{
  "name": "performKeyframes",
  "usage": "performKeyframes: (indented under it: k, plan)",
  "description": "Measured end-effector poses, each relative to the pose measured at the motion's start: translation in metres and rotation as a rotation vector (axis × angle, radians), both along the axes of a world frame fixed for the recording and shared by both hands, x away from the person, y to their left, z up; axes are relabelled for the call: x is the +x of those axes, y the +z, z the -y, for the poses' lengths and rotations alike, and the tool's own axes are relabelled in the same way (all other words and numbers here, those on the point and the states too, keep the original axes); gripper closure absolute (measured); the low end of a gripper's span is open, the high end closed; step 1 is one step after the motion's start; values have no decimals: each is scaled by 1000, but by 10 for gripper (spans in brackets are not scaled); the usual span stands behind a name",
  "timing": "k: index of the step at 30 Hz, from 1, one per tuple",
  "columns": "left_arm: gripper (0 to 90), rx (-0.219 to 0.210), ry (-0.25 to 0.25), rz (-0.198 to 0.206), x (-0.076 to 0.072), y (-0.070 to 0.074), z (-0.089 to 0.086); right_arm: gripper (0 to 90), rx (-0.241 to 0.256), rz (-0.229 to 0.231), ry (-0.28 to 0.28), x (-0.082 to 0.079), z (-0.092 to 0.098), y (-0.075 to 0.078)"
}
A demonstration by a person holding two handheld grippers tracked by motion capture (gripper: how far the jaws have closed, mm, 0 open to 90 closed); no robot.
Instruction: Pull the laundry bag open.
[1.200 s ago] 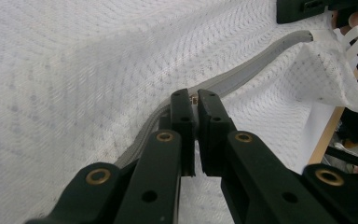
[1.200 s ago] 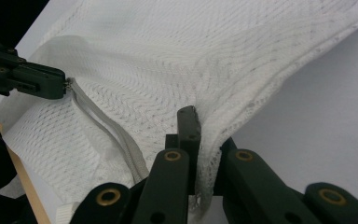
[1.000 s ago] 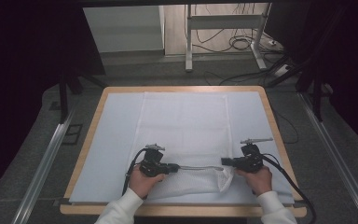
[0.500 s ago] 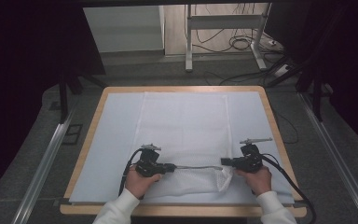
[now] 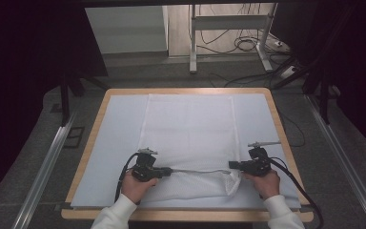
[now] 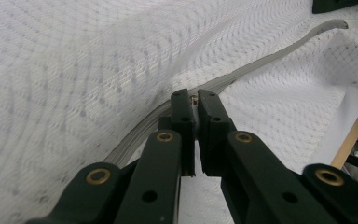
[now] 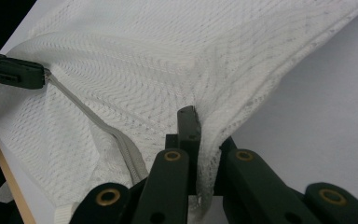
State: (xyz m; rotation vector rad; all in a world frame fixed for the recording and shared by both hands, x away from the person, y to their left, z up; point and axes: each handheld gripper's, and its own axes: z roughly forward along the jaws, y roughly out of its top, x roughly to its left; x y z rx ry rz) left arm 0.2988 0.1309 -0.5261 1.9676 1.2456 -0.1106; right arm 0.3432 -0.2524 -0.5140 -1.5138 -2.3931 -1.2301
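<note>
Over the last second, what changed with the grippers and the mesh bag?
The left gripper slid slightly left along the zipper, still shut on its pull. The right gripper stays clamped on the white mesh bag at its corner. The bag's far part lies flat as before.

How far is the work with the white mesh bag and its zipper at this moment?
Done: the white mesh laundry bag lies flat on the pale blue mat. In hand: the left gripper pinches the grey zipper; the right gripper clamps the bag's corner. Left: whether the zipper is fully run cannot be told.
</note>
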Motion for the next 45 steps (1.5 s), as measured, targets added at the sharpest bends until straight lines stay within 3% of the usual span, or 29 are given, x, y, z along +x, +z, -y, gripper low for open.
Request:
performKeyframes:
  k: [45]
  plan:
    - [867, -27, 82, 4, -16, 3, -53, 875, -5, -1, 2, 1, 0, -2]
